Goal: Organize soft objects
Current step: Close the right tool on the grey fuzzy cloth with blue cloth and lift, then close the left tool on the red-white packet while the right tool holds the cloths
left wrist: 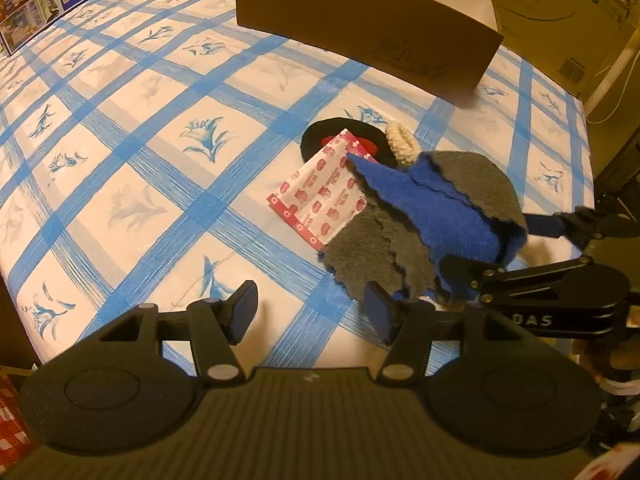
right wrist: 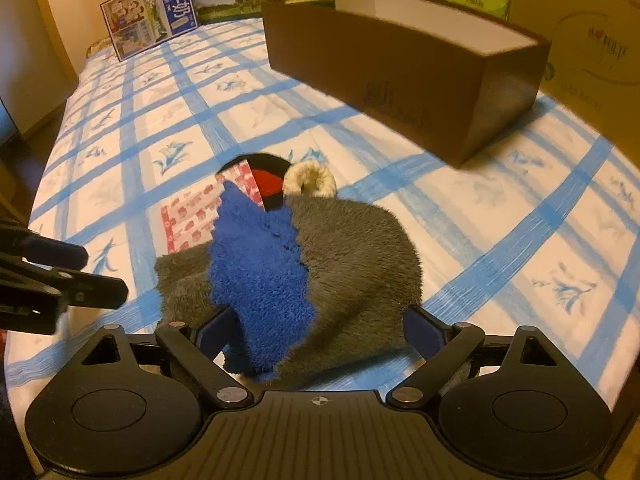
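The left tool (left wrist: pixel 310 314) hangs with jaws apart over the blue-checked desk (left wrist: pixel 160 200), beside a grey cloth (left wrist: pixel 472 176) under a blue cloth (left wrist: pixel 436 212) and a red-printed packet (left wrist: pixel 320 196).

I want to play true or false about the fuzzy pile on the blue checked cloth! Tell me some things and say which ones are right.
1. A blue fuzzy cloth lies on top of a grey fuzzy cloth. True.
2. The brown box stands behind the pile. True.
3. The left gripper is squeezing the blue cloth. False: its jaws are open over the tablecloth, with nothing between them.
4. The red-and-white packet is inside the brown box. False: it lies on the tablecloth, partly under the fuzzy cloths.
5. A cream fluffy ring sits at the far edge of the pile. True.
6. The right gripper is shut tight. False: its jaws stand wide, either side of the cloths.
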### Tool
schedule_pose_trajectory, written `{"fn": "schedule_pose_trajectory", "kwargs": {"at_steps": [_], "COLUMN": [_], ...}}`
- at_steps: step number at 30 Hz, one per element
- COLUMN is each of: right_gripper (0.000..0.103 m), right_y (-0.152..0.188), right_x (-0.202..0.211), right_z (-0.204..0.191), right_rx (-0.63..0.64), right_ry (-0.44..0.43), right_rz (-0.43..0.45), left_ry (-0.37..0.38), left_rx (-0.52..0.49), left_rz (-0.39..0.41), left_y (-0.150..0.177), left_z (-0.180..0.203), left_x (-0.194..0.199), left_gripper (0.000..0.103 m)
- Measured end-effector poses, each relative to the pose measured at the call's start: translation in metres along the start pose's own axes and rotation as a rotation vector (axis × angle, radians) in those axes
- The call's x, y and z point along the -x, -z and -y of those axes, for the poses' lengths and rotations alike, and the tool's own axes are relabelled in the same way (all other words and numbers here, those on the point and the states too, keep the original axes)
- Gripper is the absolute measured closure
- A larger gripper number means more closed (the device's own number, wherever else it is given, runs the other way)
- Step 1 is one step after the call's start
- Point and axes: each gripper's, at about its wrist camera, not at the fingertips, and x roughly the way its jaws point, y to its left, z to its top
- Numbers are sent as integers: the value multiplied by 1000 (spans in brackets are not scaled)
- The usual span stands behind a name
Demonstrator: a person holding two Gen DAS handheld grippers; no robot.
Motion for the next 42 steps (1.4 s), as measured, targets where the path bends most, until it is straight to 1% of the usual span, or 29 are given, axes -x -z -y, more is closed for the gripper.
{"fn": "schedule_pose_trajectory", "kwargs": {"at_steps": [3, 4, 5, 7, 8, 10, 12, 13, 16, 19, 23, 26, 28, 30, 32, 34, 35, 37, 41, 42], "right_gripper": [13, 14, 19, 45, 51, 77, 84, 86, 87, 87, 87, 87, 87, 87, 87, 87, 87, 87, 87, 87], "right_y": [5, 7, 9, 13, 14, 15, 15, 15, 13, 7, -1, -7, -11, -13, -14, -13, -12, -11, -12, -13], "right_x": [-7, -6, -4, -1, 1, 6, 13, 17, 34, 50, 62, 66, 66, 63, 57, 52, 51, 47, 40, 38], "right_z": [1, 0, -1, -3, -3, -1, 4, 6, 10, 18, 32, 40, 44, 48, 49, 50, 51, 51, 56, 57], "right_rx": [5, 23, 38, 81, 105, 121, 114, 108, 106, 76, 29, 9, 0, -11, -22, -36, -42, -53, -84, -91], "right_ry": [6, 7, 9, 24, 34, 33, 22, 18, 28, 37, 97, 142, 160, 166, 170, 168, 164, 158, 153, 152], "right_rz": [7, 18, 30, 45, 54, 74, 86, 96, 144, 173, 200, 211, 208, 196, 178, 160, 154, 143, 120, 115], "left_ry": [0, 1, 2, 2, 2, 3, 4, 3, 3, -8, -22, -8, 8, 13, 22, 33, 54, 85, 84, 93], "left_rx": [-6, -7, -9, -14, -16, -19, -27, -32, -58, -104, -193, -249, -291, -338, -380, -418, -437, -461, -493, -495], "left_rz": [12, 16, 19, 22, 22, 24, 31, 35, 58, 87, 120, 134, 145, 152, 157, 148, 142, 121, 102, 99], "left_y": [0, 0, 1, 1, 2, 3, 3, 4, 4, 1, -4, -10, -14, -19, -23, -28, -31, -36, -45, -47], "left_z": [0, 0, 0, 1, 0, 1, 1, 1, 1, 3, 10, 15, 17, 19, 20, 20, 20, 19, 17, 16], "left_x": [0, 0, 0, -1, -1, -2, -2, -2, -1, -3, -10, -17, -23, -30, -36, -43, -47, -54, -65, -67], "left_gripper": [48, 48, 48, 48, 48, 48, 49, 49, 49, 49, 48, 48, 47, 42, 41, 41, 40, 40, 40, 40]}}
